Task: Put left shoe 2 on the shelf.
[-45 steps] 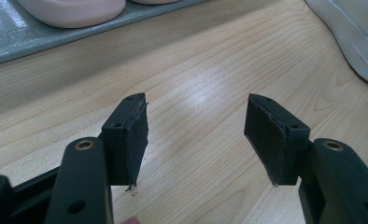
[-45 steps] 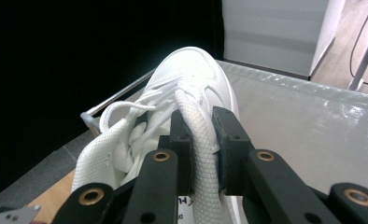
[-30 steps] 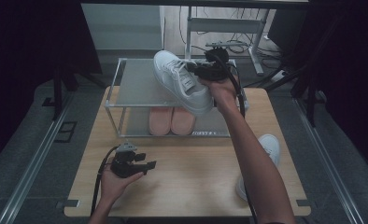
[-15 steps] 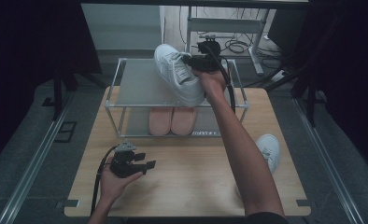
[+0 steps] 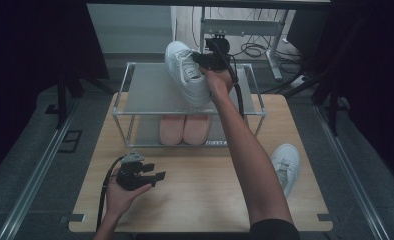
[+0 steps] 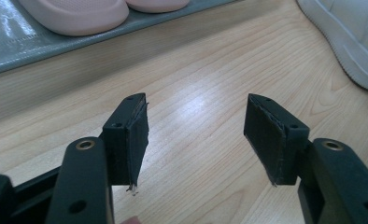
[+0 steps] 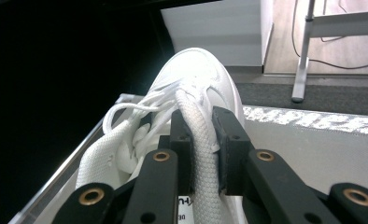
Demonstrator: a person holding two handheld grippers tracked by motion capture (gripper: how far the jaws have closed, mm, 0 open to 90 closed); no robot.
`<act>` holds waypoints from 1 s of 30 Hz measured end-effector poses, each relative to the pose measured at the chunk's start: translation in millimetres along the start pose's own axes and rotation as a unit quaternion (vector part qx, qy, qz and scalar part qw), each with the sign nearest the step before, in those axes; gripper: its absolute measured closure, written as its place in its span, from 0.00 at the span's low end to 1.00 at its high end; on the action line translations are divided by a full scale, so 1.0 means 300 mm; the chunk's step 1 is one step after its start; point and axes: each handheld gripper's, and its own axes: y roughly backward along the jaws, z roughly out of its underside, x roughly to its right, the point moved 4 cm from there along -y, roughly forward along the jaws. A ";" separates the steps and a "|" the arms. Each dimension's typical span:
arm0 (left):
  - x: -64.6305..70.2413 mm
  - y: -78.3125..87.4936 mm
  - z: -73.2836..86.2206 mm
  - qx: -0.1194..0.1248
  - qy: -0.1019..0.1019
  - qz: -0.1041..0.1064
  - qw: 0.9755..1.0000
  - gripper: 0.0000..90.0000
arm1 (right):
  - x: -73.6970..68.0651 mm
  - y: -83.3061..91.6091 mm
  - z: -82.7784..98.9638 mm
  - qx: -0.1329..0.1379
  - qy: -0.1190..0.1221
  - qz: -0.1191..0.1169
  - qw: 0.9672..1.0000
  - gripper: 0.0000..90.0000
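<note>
— What sits at the left of the table?

— The left gripper (image 5: pixel 157 176) rests in the person's hand low over the wooden table (image 5: pixel 205 200), its jaws standing wide with nothing between them. In the left gripper view the bare tabletop shows in the gap, the pink slippers (image 6: pixel 74 14) lie ahead on the rack's lower shelf, and a second white shoe (image 6: pixel 350 42) lies at the far right.

— And the middle?

— A metal rack (image 5: pixel 150 95) stands at the table's far side. The right gripper (image 5: pixel 197 59) holds a white sneaker (image 5: pixel 185 75) over the rack's top shelf — toe pointing away, sole tilted, just over the grey surface. Whether it touches the shelf cannot be told.

— How is it gripped?

— The right gripper view shows the jaws narrow, pinching the sneaker's padded collar (image 7: pixel 201 140) at the heel.

— Farther right?

— The other shoe (image 5: pixel 286 165) lies on the table beside the forearm.
</note>
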 end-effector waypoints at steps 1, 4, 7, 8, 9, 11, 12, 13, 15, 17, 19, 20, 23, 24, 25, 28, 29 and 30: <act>0.000 0.001 -0.001 0.001 0.000 0.001 1.000 0.45 | 0.001 -0.007 0.000 0.000 -0.003 0.002 1.000 0.88; -0.004 0.002 -0.001 0.002 0.000 -0.003 1.000 0.45 | 0.004 -0.035 0.001 -0.002 -0.011 0.010 1.000 0.88; -0.008 -0.003 0.003 -0.002 0.000 -0.004 1.000 0.45 | 0.006 -0.063 0.007 0.000 -0.020 0.017 1.000 0.88; -0.007 -0.004 0.004 -0.003 0.000 -0.004 1.000 0.45 | 0.008 -0.072 0.009 0.000 -0.022 0.019 1.000 0.88; -0.007 -0.005 0.005 -0.003 -0.001 -0.004 1.000 0.45 | 0.009 -0.081 0.011 0.000 -0.025 0.021 0.999 0.88; -0.006 -0.006 0.005 -0.003 -0.002 -0.003 1.000 0.45 | 0.014 -0.100 0.016 0.000 -0.034 0.023 0.999 0.88; -0.006 -0.006 0.005 -0.003 -0.002 -0.003 1.000 0.45 | 0.019 -0.112 0.021 0.000 -0.038 0.024 0.999 0.88; -0.006 -0.007 0.005 -0.004 -0.003 -0.003 1.000 0.45 | 0.023 -0.121 0.025 0.000 -0.042 0.025 0.999 0.88; -0.009 -0.008 0.006 -0.005 -0.003 -0.005 1.000 0.45 | 0.030 -0.135 0.034 -0.001 -0.045 0.028 0.999 0.88; -0.012 -0.010 0.008 -0.006 -0.003 -0.007 1.000 0.45 | 0.039 -0.150 0.048 -0.002 -0.050 0.032 0.998 0.88; -0.014 -0.012 0.009 -0.007 -0.003 -0.010 1.000 0.45 | 0.046 -0.162 0.062 -0.002 -0.056 0.035 0.998 0.88; -0.014 -0.013 0.010 -0.008 -0.003 -0.011 1.000 0.45 | 0.052 -0.170 0.072 -0.003 -0.056 0.036 0.998 0.88; -0.014 -0.015 0.011 -0.009 -0.003 -0.010 1.000 0.45 | 0.065 -0.176 0.092 -0.001 -0.064 0.037 0.997 0.88; -0.014 -0.016 0.011 -0.009 -0.003 -0.010 1.000 0.45 | 0.069 -0.177 0.098 0.000 -0.066 0.036 0.997 0.88; -0.013 -0.016 0.011 -0.009 -0.003 -0.010 1.000 0.45 | 0.071 -0.176 0.101 -0.001 -0.065 0.037 0.997 0.87; -0.011 -0.018 0.012 -0.010 -0.005 -0.011 1.000 0.45 | 0.076 -0.173 0.109 -0.002 -0.063 0.037 0.997 0.81; -0.010 -0.018 0.012 -0.011 -0.006 -0.011 1.000 0.45 | 0.076 -0.170 0.109 -0.002 -0.058 0.035 0.998 0.77; -0.009 -0.018 0.012 -0.011 -0.006 -0.011 1.000 0.45 | 0.076 -0.164 0.109 0.000 -0.054 0.034 0.998 0.74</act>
